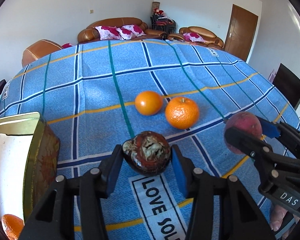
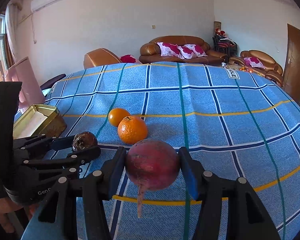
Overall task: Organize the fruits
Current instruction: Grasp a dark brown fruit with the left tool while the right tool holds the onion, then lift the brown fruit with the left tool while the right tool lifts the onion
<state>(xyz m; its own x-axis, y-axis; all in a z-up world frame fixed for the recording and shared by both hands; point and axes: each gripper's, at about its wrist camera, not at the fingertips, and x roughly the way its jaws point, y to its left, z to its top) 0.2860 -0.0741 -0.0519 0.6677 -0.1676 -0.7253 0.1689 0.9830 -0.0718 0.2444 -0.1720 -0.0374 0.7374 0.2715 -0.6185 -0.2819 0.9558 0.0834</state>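
A dark brown, scarred fruit (image 1: 148, 154) lies on the blue checked cloth, and my left gripper (image 1: 147, 150) is shut on it, blue pads against both sides. The same gripper (image 2: 84, 146) and fruit (image 2: 84, 140) show at the left of the right wrist view. My right gripper (image 2: 152, 154) is shut on a round red fruit (image 2: 152, 164) with a thin tail hanging down. It appears again at the right (image 1: 245, 128) in the left wrist view. Two oranges (image 1: 148, 102) (image 1: 182, 113) sit side by side just beyond both grippers.
An open gold tin (image 1: 40, 150) with a pale inside stands at the left. Another orange (image 1: 12, 227) shows at the bottom left by the tin. The cloth-covered table (image 2: 230, 120) stretches far and right. Brown sofas (image 2: 180, 50) stand behind it.
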